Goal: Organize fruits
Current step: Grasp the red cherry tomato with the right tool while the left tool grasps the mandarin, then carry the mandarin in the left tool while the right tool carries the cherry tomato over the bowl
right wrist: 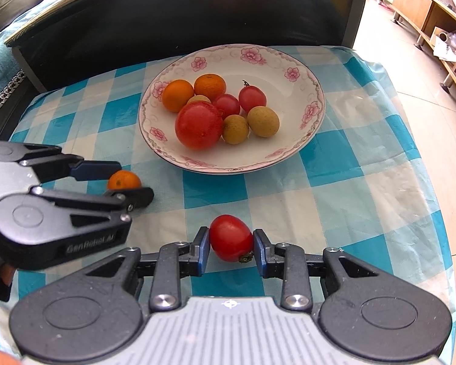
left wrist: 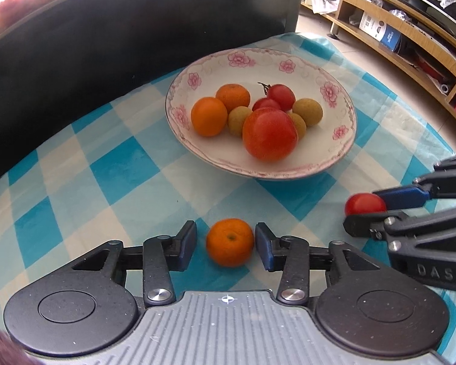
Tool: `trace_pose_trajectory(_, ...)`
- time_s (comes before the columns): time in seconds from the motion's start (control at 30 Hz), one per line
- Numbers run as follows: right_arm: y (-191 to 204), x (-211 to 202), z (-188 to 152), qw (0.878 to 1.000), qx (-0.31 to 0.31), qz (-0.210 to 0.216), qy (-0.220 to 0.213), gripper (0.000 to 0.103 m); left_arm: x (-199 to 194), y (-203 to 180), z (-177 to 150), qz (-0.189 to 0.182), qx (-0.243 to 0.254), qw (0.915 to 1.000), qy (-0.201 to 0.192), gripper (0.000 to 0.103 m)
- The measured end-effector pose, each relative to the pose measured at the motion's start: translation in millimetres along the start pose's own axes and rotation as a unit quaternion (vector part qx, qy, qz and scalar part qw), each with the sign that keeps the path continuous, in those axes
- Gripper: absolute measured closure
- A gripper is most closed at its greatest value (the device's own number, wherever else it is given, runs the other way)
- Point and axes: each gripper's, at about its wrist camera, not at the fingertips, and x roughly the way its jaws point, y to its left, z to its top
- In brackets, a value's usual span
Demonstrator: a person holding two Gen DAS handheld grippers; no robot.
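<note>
Two fruits noted: small orange mandarin (left wrist: 230, 242) between spread left gripper (left wrist: 225, 245) pads, untouched; glossy red tomato (right wrist: 231, 238) clamped in right gripper (right wrist: 231, 251).

Between my two claws and the plate (right wrist: 311, 121) I see bare checked surface (right wrist: 334, 200), wide enough to pass. The plate's middle is crowded with fruit (right wrist: 199, 125), with free room along its right and near side. Behind it a dark cabinet (right wrist: 197, 12) blocks the way.
</note>
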Motion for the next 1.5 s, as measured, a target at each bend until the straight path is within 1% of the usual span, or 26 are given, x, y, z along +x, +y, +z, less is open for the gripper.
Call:
trace_pose_trajectory(0.17, 3.3, 0.3, -1.7, 1.000, -0.005, -0.004, -0.001, 0.069, 0.1, -0.1, -0.4, 0.004, 0.000, 1.0000, -0.001, 0.052)
trace_pose_trajectory(0.23, 2.5, 1.5, -2.4, 1.000, -0.003, -0.006, 0.000, 0.069, -0.3, -1.5, -0.8, 0.004, 0.002, 1.0000, -0.002, 0.057)
trace_pose_trajectory(0.27, 2.2, 2.3, -2.7, 1.000, -0.001, -0.008, 0.001, 0.069, -0.3, -1.5, -0.8, 0.003, 0.001, 1.0000, -0.003, 0.062)
trace_pose_trajectory(0.3, 1.9, 2.3, -3.3, 1.000, 0.001, -0.009, 0.002, 0.069, -0.7, -1.8, -0.8, 0.003, 0.001, 1.0000, -0.003, 0.062)
trace_pose_trajectory(0.57, -0.4, -4.7, -5.3, 1.000, 0.010, -0.017, -0.014, 0.069, -8.2, -7.4, -3.6, 0.005, 0.010, 0.9999, -0.008, 0.062)
trace_pose_trajectory(0.73, 7.2, -8.0, -4.6, 0.999, -0.001, -0.023, -0.021, 0.069, -13.4, -9.8, -3.9, 0.012, 0.016, 0.9997, -0.015, 0.062)
trace_pose_trajectory(0.83, 10.9, -10.7, -3.8, 0.999, -0.006, -0.035, -0.027, 0.069, -17.2, -12.0, -2.9, 0.017, 0.020, 0.9995, -0.020, 0.062)
trace_pose_trajectory(1.1, 17.9, -17.2, 1.0, 0.998, -0.011, -0.040, -0.037, 0.069, -27.5, -17.2, 1.2, 0.020, 0.026, 0.9988, -0.036, 0.062)
trace_pose_trajectory(1.5, 13.8, -18.9, 7.3, 0.998, -0.010, -0.048, -0.042, 0.069, -29.2, -19.2, 8.9, 0.018, 0.025, 0.9986, -0.044, 0.062)
